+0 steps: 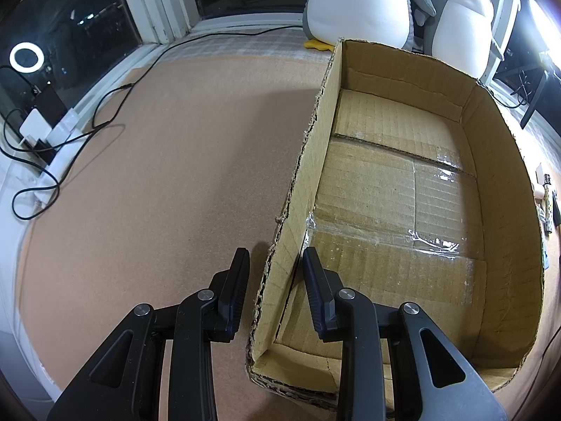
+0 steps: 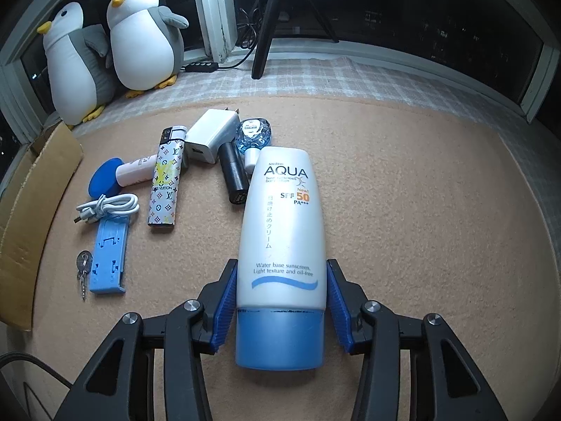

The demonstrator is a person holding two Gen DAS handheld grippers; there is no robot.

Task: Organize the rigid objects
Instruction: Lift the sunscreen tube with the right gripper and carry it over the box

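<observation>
White plastic with a blue cap, the sunscreen tube (image 2: 282,242) lies flat on the tan mat (image 2: 420,210), cap toward the camera at 6 o'clock and its flat crimped end pointing to 12. The right gripper (image 2: 282,291) has its ribbed blue pads (image 2: 224,310) on either side of the tube just above the cap; they look to be at or very near its sides, but whether they are actually pressing cannot be told.

The tube is likely light and smooth, and its body probably gives under a squeeze. The stiffer shoulder beside the cap, where the pads now sit, looks the safer place to hold; a grip farther toward the flat end might slip or flex.

At 10 to 11 o'clock from the tube lie the other loose things: a patterned lighter (image 2: 165,179), a white charger (image 2: 210,137), a black cylinder (image 2: 234,175), a small clear bottle (image 2: 253,131), a coiled cable (image 2: 107,207), a blue stand (image 2: 107,259) and keys (image 2: 83,266).

The left gripper (image 1: 275,263) is partly open and holds nothing, its jaws straddling the near left wall of the cardboard box (image 1: 508,182), one outside and one inside. The box has nothing in it and appears to be where the things belong. Two plush penguins (image 1: 357,3) sit beyond it at 12 o'clock.
</observation>
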